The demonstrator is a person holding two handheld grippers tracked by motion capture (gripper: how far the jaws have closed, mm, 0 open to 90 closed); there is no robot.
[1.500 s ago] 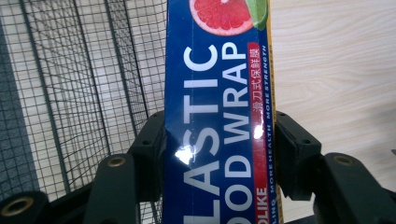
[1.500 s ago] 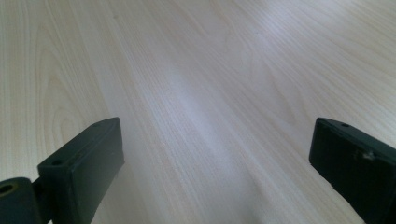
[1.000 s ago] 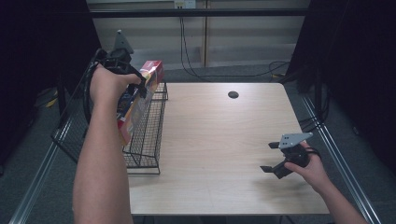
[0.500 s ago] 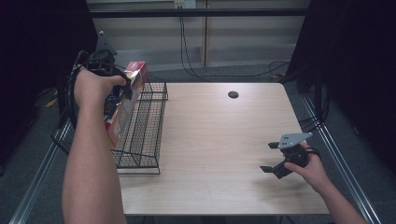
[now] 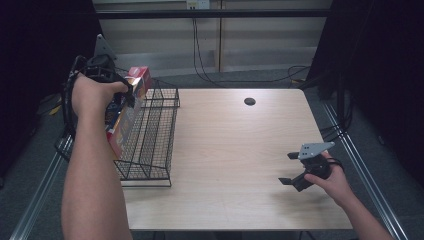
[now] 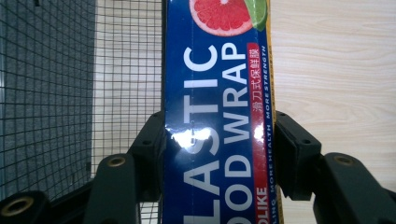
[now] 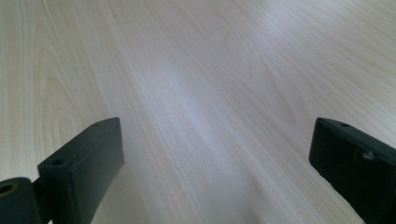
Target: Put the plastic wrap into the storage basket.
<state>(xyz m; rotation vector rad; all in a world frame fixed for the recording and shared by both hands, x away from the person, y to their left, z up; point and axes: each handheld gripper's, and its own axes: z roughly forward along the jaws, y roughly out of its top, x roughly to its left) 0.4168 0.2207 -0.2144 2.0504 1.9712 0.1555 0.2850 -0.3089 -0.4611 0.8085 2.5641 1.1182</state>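
A long blue plastic food wrap box (image 6: 217,112) with a red end (image 5: 139,79) is clamped between the jaws of my left gripper (image 5: 117,102). That gripper (image 6: 219,144) holds it above the left side of a black wire basket (image 5: 150,135), and both pads press on the box's narrow sides. At the table's right front my right gripper (image 5: 290,167) rests low over the wood, jaws wide apart with nothing between them (image 7: 215,154).
The wooden table (image 5: 235,150) has a round black cable hole (image 5: 249,101) at the back. The wire basket stands along the table's left edge. Metal rails (image 5: 360,165) run beside the table, and cables lie on the floor behind it.
My left hand has carried the box to the left, from over the basket's middle toward its left side. The right hand has stayed where it was.
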